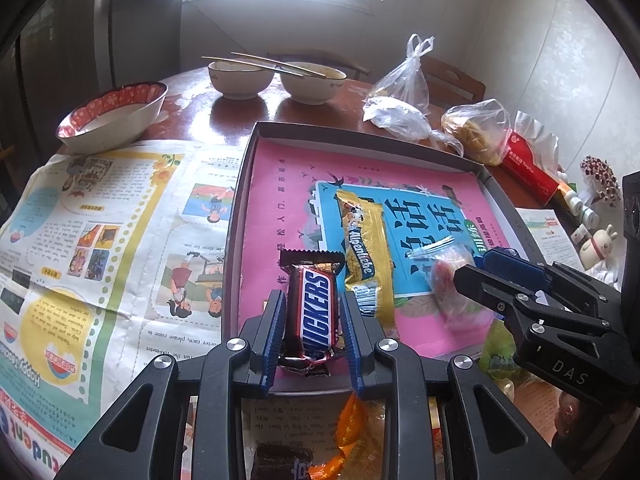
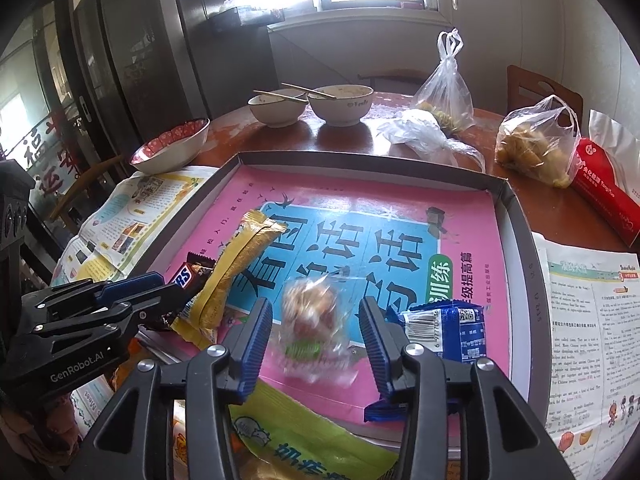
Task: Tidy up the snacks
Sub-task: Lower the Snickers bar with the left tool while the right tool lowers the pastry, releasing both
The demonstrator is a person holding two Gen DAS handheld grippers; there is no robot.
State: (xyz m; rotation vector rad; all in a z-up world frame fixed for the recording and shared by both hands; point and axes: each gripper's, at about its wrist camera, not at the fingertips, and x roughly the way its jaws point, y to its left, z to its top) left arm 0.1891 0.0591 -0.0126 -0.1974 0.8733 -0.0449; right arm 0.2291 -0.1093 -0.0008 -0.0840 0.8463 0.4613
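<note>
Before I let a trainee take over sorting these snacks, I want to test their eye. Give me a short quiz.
1. True or false: the left gripper clamps the Snickers bar.
2. Which lies in the tray? A) gold Alpenliebe pack B) red-rimmed bowl C) knotted plastic bag
3. Fill in: the chopsticks rest across two white ___.
Key: 1 true; 2 A; 3 bowls.

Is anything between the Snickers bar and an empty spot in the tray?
Nothing visible. The left gripper holds the Snickers just over the tray's near edge, with bare pink floor ahead. The gold packet lies beside it, not in front.
</note>
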